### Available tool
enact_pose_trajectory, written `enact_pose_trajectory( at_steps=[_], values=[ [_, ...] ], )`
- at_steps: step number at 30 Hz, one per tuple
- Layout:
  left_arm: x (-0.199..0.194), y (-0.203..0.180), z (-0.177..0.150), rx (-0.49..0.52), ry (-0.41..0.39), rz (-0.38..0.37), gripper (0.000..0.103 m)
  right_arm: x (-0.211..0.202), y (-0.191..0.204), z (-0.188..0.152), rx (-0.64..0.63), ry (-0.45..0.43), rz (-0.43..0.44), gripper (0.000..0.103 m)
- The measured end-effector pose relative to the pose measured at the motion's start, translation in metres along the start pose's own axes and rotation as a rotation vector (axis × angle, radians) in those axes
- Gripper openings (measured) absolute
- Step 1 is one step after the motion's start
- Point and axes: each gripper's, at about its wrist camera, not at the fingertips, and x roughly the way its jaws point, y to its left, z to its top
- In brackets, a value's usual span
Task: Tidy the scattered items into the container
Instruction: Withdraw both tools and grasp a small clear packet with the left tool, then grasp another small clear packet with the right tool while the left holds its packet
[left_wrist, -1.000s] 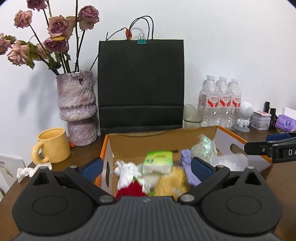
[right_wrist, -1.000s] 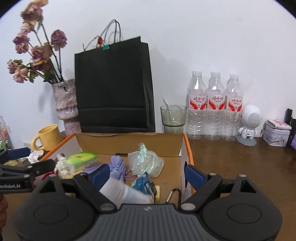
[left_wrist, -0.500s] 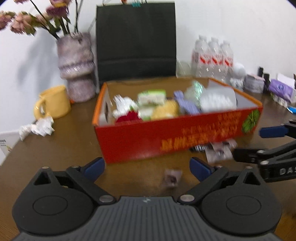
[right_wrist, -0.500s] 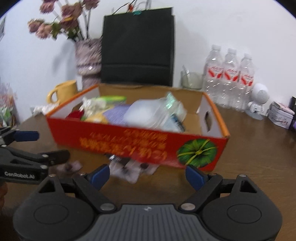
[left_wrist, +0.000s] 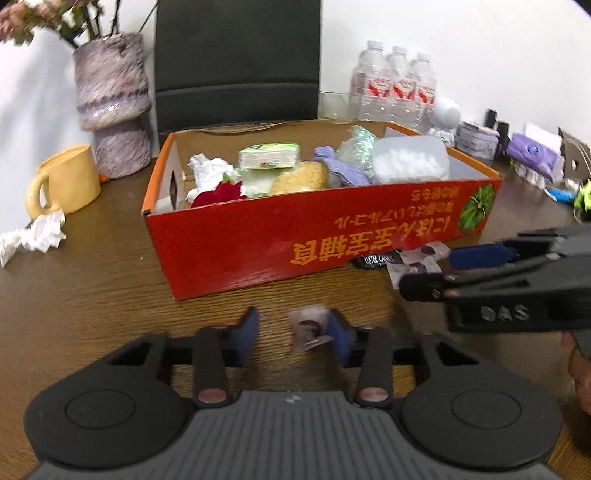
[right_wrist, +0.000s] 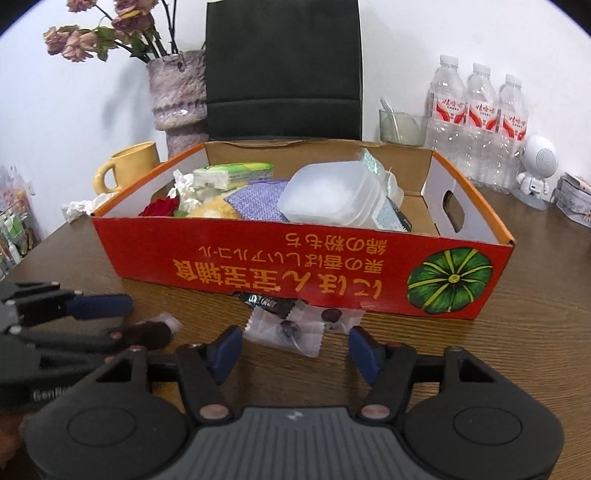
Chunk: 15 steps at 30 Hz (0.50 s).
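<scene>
scattered small snack packets lie on the brown wood-grain tabletop (left_wrist: 92, 288) in front of the red cardboard box with orange rim and yellow lettering (right_wrist: 280, 266), which stands in the middle of the tabletop and already holds a green tissue pack (right_wrist: 232, 175), a translucent plastic tub (right_wrist: 328, 194), a purple knitted cloth (right_wrist: 255, 199), a red rose (right_wrist: 160, 206) and crumpled white paper. a small pale packet with a dark picture (left_wrist: 308, 328) lies between the blue pads of the left hand-held gripper (left_wrist: 291, 336); its jaws are closing, the packet sits against the right-side pad while the other pad stands apart from it, so no pinch yet. a clear wrapper with dark sweets inside (right_wrist: 291, 330) lies just ahead of the right hand-held gripper (right_wrist: 295, 349), touching a black wrapper (right_wrist: 266, 302) at the foot of the box wall; these jaws are closing too, spread wider than the wrapper, pads not on it. behind the box stand a black paper bag (right_wrist: 282, 70), a mottled purple vase with dried roses (right_wrist: 177, 96), a yellow mug (right_wrist: 131, 166), three water bottles (right_wrist: 476, 122) and a glass (right_wrist: 400, 127). a crumpled white tissue (left_wrist: 33, 236) lies beside the mug.
</scene>
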Motion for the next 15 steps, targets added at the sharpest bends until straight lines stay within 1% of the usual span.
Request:
enact_pose_trajectory(
  at_steps=[2, 3, 4, 5, 6, 7, 8, 12, 14, 15],
  values=[
    [-0.001, -0.001, -0.001, 0.013, -0.004, -0.012, 0.021, 0.003, 0.005, 0.000, -0.012, -0.001, -0.015, 0.055],
    [-0.002, -0.001, -0.001, 0.019, -0.005, -0.017, 0.020, 0.004, 0.007, 0.001, -0.019, -0.002, -0.021, 0.054],
    [-0.002, -0.001, -0.002, 0.021, -0.005, -0.017, 0.020, 0.004, 0.009, 0.001, -0.025, -0.005, -0.020, 0.048],
    [-0.001, -0.001, -0.002, 0.023, -0.006, -0.017, 0.019, 0.003, 0.011, 0.000, -0.031, -0.009, -0.020, 0.037],
    [-0.002, -0.002, -0.002, 0.024, -0.006, -0.016, 0.019, 0.002, 0.012, 0.000, -0.036, -0.013, -0.019, 0.032],
    [-0.002, -0.002, -0.002, 0.022, -0.007, -0.017, 0.019, 0.001, 0.013, -0.001, -0.041, -0.015, -0.017, 0.017],
    [-0.002, -0.002, -0.002, 0.022, -0.007, -0.016, 0.019, 0.001, 0.014, -0.001, -0.045, -0.017, -0.017, 0.010],
    [-0.002, -0.002, -0.003, 0.030, -0.012, -0.011, 0.019, -0.002, 0.017, -0.003, -0.064, -0.026, -0.019, 0.007],
    [-0.002, -0.002, -0.003, 0.029, -0.012, -0.010, 0.019, -0.003, 0.015, -0.003, -0.047, -0.030, 0.003, 0.008],
    [-0.002, -0.003, -0.003, 0.028, -0.011, -0.011, 0.019, -0.006, 0.013, -0.002, -0.034, -0.045, 0.024, 0.009]
  ],
)
